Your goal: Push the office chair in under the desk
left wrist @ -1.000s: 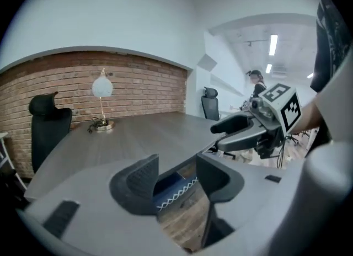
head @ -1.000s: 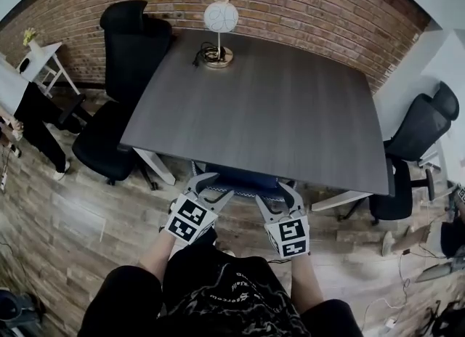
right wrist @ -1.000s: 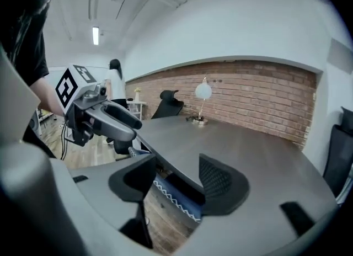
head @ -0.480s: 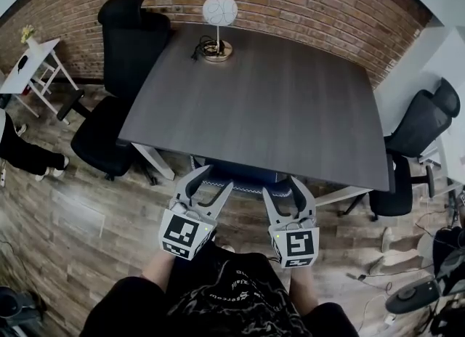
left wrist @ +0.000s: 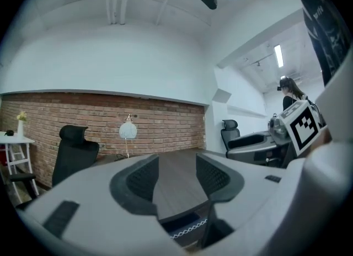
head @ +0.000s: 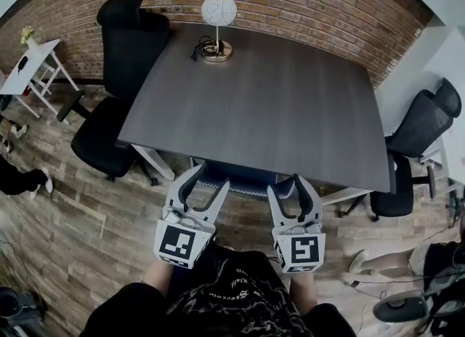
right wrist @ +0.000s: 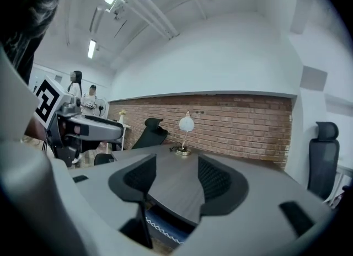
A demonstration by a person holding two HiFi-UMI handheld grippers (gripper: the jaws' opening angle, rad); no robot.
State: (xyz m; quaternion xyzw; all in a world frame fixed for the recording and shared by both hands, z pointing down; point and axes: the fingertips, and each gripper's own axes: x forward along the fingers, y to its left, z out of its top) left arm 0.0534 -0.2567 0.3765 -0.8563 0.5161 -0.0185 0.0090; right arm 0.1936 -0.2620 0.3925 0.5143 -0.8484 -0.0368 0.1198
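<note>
The office chair (head: 240, 177) looks almost fully home. Only the top of its dark blue back, with a white zigzag trim, shows at the near edge of the desk (head: 261, 110). If it needs a last nudge, I judge the clean way is to set both tongs against the back at the same height. Then I push straight toward the brick wall with even pressure, so the chair neither swivels nor rolls sideways into a desk leg.

The left tongs (head: 203, 184) and right tongs (head: 290, 189) both stand spread, with nothing pinched. In each gripper view I see only the desk top and the lamp (right wrist: 186, 123) beyond the pads.

The chair back lies just ahead of and below the tips, spanning the gap between the two tools. It sits low in the left gripper view (left wrist: 185, 227) and in the right gripper view (right wrist: 160, 226). I can't tell whether the tips touch it.
</note>
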